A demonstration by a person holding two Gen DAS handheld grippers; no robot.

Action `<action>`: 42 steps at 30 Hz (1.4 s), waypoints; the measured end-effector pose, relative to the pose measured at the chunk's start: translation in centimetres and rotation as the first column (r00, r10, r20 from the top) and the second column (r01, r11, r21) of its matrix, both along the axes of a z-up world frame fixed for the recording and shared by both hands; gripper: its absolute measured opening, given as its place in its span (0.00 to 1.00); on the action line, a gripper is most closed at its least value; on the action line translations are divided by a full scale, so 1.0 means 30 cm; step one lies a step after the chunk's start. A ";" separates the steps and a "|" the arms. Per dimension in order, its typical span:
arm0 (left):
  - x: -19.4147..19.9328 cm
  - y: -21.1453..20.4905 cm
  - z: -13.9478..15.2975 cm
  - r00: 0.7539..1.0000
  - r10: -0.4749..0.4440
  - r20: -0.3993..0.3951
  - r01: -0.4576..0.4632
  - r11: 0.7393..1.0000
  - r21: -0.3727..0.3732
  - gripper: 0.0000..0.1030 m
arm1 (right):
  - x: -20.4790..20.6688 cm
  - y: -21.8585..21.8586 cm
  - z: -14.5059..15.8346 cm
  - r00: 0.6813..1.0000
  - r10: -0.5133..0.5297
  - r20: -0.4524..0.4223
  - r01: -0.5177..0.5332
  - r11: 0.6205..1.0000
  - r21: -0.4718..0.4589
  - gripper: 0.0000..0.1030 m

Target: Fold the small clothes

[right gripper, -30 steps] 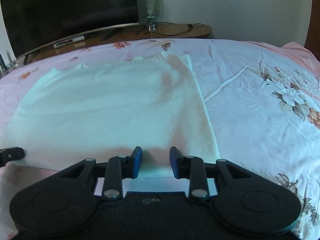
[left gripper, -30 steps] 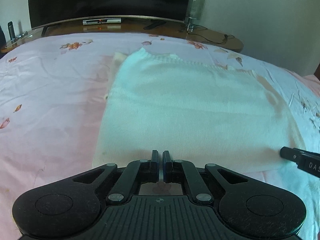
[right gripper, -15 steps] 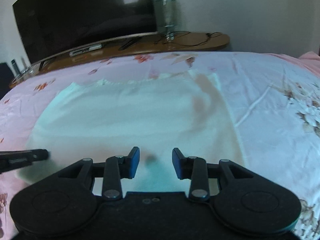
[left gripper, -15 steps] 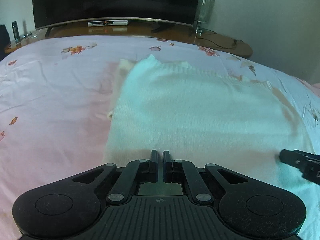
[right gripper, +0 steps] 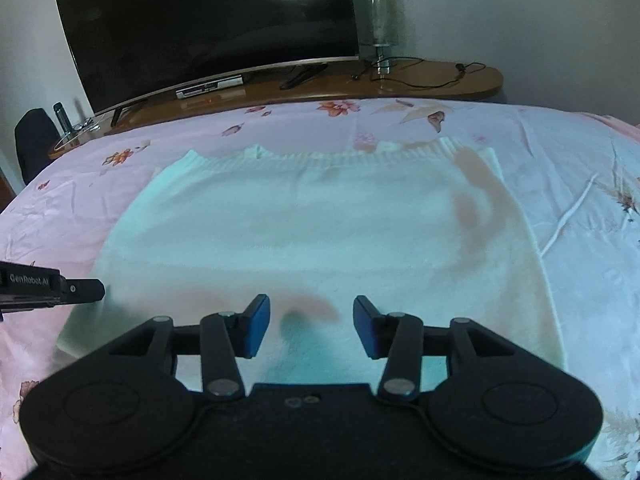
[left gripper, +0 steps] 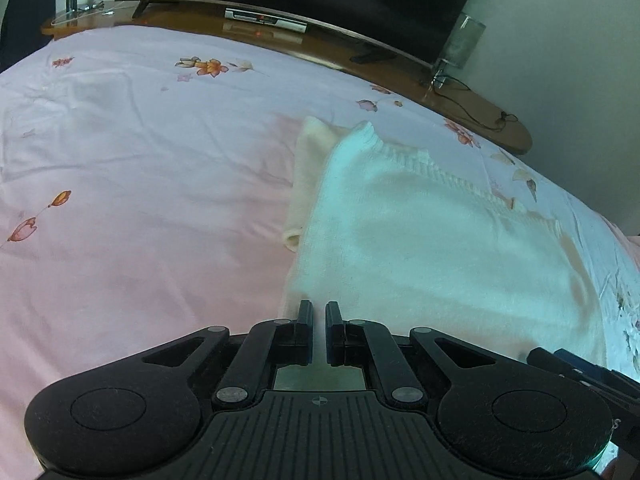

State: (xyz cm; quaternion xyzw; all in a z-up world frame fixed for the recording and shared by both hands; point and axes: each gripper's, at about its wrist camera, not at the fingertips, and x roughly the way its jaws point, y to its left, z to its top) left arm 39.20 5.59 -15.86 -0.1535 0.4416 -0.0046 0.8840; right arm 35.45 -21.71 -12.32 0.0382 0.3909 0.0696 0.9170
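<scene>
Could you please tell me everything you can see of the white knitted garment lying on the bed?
The white knitted garment looks soft and fuzzy, with a ribbed band along its far edge. It lies flat on the pink floral bedsheet, folded to a rough rectangle, and a cream layer peeks out along its left side in the left wrist view. The left gripper is shut at its near left corner; whether it pinches cloth is unclear. The right gripper is over the near edge, its jaws opening, nothing clamped.

garment: white knit sweater [right gripper: 312,232]
state: folded into a rough rectangle, lying flat
ribbed edge: at far side, toward TV
sleeve: cream strip showing along left edge, tucked under
place: on pink floral bedsheet [left gripper: 132,184]
</scene>
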 end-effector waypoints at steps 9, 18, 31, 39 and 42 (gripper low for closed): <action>0.042 0.019 0.037 1.000 0.010 0.018 -0.010 1.000 -0.025 0.11 | 0.003 0.017 -0.004 1.000 0.014 -0.002 -0.014 1.000 0.008 0.45; 0.061 0.023 0.007 0.996 0.017 0.082 -0.013 0.998 -0.055 0.99 | 0.012 0.014 -0.021 1.000 0.016 -0.011 -0.015 1.000 0.013 0.45; 0.107 0.024 -0.089 0.998 0.024 0.053 -0.012 0.976 -0.216 0.79 | 0.041 0.020 -0.032 0.999 0.034 0.002 -0.034 0.999 -0.003 0.45; -0.197 0.091 -0.075 0.990 0.129 -0.062 -0.143 0.922 -0.360 0.79 | 0.025 0.000 -0.031 0.999 0.035 -0.002 -0.035 0.999 0.011 0.45; -0.235 0.075 -0.120 0.983 0.159 -0.087 -0.182 0.855 -0.487 0.79 | 0.025 0.012 -0.033 0.999 0.032 0.004 -0.032 0.999 0.013 0.45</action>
